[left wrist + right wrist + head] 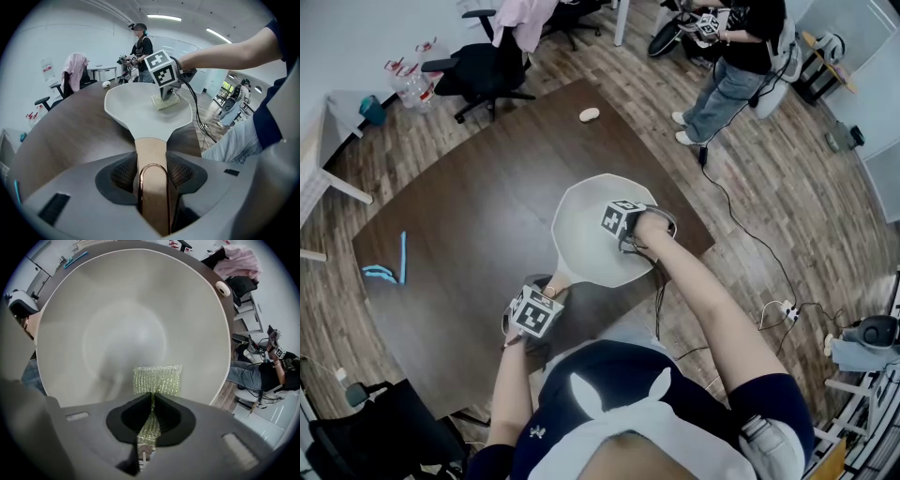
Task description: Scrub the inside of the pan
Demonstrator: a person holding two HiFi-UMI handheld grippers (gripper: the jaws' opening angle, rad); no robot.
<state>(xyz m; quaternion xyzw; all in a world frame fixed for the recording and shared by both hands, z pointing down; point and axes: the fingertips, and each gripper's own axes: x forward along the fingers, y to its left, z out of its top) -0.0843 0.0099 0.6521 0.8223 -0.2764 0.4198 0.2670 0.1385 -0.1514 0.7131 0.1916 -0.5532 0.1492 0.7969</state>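
Observation:
A cream-white pan (pixel 586 239) lies on the dark brown table (pixel 459 234); its pale handle (pixel 151 154) reaches toward me. My left gripper (pixel 152 176) is shut on that handle, with the copper hanging loop between the pads; in the head view the left gripper (pixel 534 309) sits at the pan's near end. My right gripper (pixel 152 401) is shut on a yellow-green scrubbing pad (pixel 157 379), which rests on the pan's (pixel 126 324) inner floor near the right-hand rim. From the left gripper view the pad (pixel 165 101) and the right gripper (pixel 164 77) show inside the pan (pixel 136 110).
A small white object (pixel 590 114) lies at the table's far edge and a turquoise item (pixel 386 272) at its left. Office chairs (pixel 478 70) stand beyond the table. A person (pixel 736 66) stands at the back right, with cables (pixel 769 272) running across the wooden floor.

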